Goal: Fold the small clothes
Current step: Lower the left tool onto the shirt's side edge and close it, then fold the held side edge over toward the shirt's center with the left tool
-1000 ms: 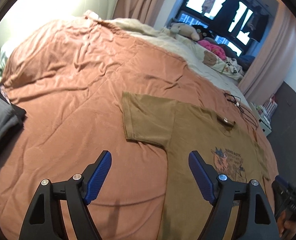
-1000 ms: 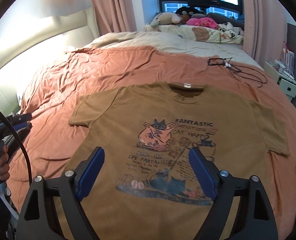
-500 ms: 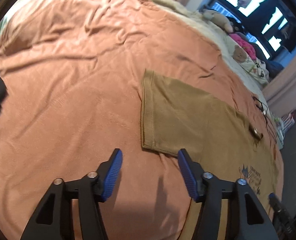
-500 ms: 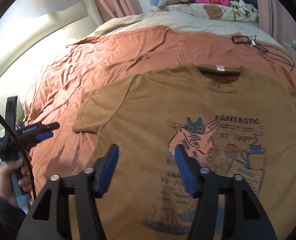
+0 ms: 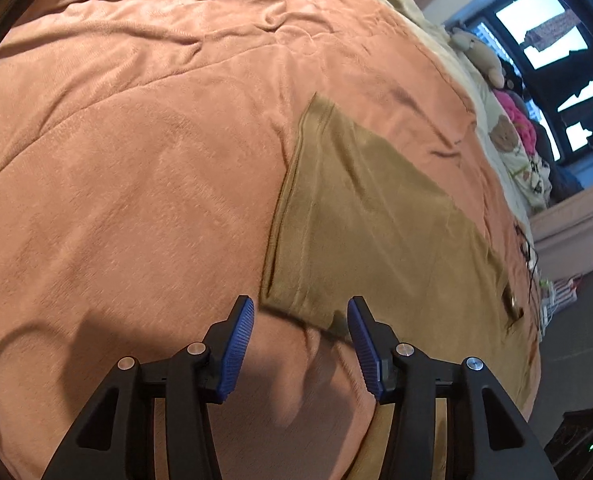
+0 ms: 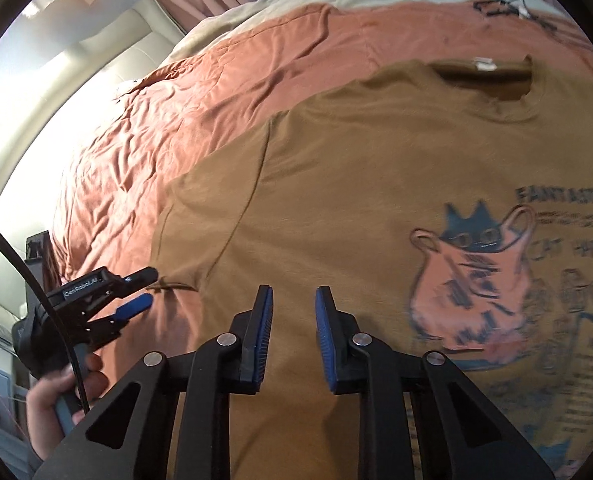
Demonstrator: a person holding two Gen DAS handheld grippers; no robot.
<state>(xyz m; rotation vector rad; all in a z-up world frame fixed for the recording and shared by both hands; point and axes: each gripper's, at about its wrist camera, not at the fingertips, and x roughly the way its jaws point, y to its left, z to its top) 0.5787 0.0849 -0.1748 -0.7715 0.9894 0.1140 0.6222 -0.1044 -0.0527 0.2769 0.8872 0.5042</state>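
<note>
The brown T-shirt (image 6: 376, 208) lies flat on the bed (image 5: 136, 160), cat print up, slightly blurred. Both tools are closing: the left tool (image 5: 300, 344) at the sleeve corner, the right tool (image 6: 293, 336) over the body, seemingly pinching nothing.

Count: 1 brown t-shirt (image 6: 356, 184) on 1 orange bedspread (image 5: 136, 160). 2 grippers: left gripper (image 5: 300, 326), right gripper (image 6: 293, 314). 1 hand (image 6: 52, 400) visible. 1 black cable tangle (image 6: 500, 6). 1 plush toy (image 5: 480, 54) by window.
</note>
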